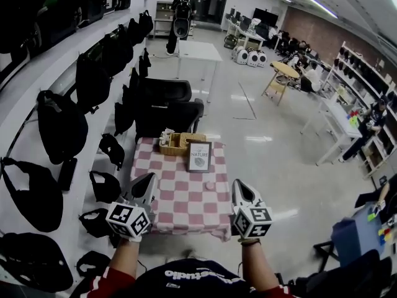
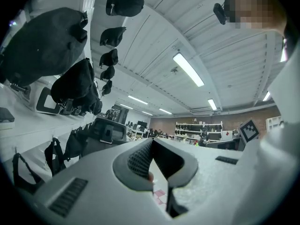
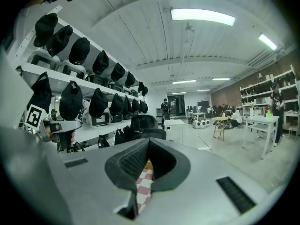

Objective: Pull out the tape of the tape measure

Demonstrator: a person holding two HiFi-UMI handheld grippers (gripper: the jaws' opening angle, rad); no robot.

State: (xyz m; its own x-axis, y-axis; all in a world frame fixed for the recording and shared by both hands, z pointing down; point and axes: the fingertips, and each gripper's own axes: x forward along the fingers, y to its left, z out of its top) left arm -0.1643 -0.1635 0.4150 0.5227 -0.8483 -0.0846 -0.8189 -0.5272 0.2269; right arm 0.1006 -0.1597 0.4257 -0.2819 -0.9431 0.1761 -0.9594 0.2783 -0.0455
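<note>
A small table with a pink and white checked cloth (image 1: 180,203) stands just ahead of me. On its right half lies a small round pinkish object (image 1: 210,185), too small to tell for certain as the tape measure. My left gripper (image 1: 149,179) hovers over the table's front left corner, its jaws together with nothing between them. My right gripper (image 1: 238,185) hovers at the front right edge, also shut and empty. In the left gripper view the fingertips (image 2: 152,140) meet, with a sliver of cloth below. The right gripper view shows its tips (image 3: 148,140) closed over the checked cloth (image 3: 145,186).
A wicker basket (image 1: 175,143) and a framed sign (image 1: 199,156) stand at the table's far edge. Black office chairs (image 1: 167,107) are behind it. Shelves of black bags (image 1: 62,123) line the left wall. A white table (image 1: 200,50) and a person (image 1: 182,14) are far off.
</note>
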